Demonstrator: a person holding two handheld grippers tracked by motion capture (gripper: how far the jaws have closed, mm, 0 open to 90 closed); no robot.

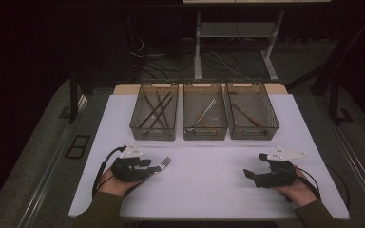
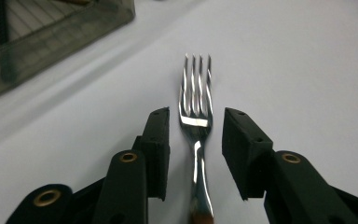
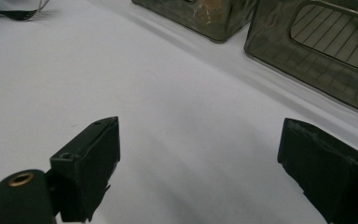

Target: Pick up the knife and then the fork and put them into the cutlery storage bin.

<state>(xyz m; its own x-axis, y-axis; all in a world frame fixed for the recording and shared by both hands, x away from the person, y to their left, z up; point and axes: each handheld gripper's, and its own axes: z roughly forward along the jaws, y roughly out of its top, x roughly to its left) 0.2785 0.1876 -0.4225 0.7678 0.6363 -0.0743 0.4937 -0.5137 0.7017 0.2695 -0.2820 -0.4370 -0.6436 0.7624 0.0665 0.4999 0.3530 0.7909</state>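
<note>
— So, where does the shiny silver metal fork (image 2: 196,135) sit?

— Right between my left fingers (image 2: 157,149), its handle running back under them and its tines pointing out past the tips. It lies flat on the white table (image 1: 209,185). My left fingers stand a little apart on either side of the neck, with a gap between each pad and the metal, so I am not gripping it.

— And from above?

— My left gripper (image 1: 147,166) shows with the fork's tines poking out just beyond the tips, toward the middle of the table.

— What about your other hand?

— My right fingers (image 3: 93,163) are spread wide with bare table between them. That right gripper (image 1: 254,172) rests low near the table, well apart from the fork.

— Anything ahead of you?

— Three smoky translucent plastic bins (image 1: 204,116) stand side by side beyond both sets of fingers. The left one holds dark sticks (image 1: 156,110); the contents of the other two are too small to tell.
</note>
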